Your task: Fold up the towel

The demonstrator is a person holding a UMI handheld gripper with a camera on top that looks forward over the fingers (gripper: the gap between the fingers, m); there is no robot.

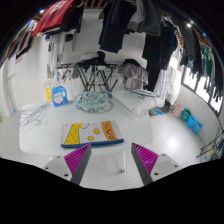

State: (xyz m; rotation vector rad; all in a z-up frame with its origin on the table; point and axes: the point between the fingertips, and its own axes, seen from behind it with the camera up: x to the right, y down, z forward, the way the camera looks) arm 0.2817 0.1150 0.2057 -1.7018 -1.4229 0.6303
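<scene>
So the towel is lying on the white surface at about 12 o'clock, just ahead of the fingers, and it's looking already folded into a small rectangle, though I can't tell how many folds. The fingers are sitting wide apart, holding nothing. At 10 o'clock a blue container is standing; a drying rack beyond; small blue items at 2 o'clock. Nothing's blocking.
</scene>
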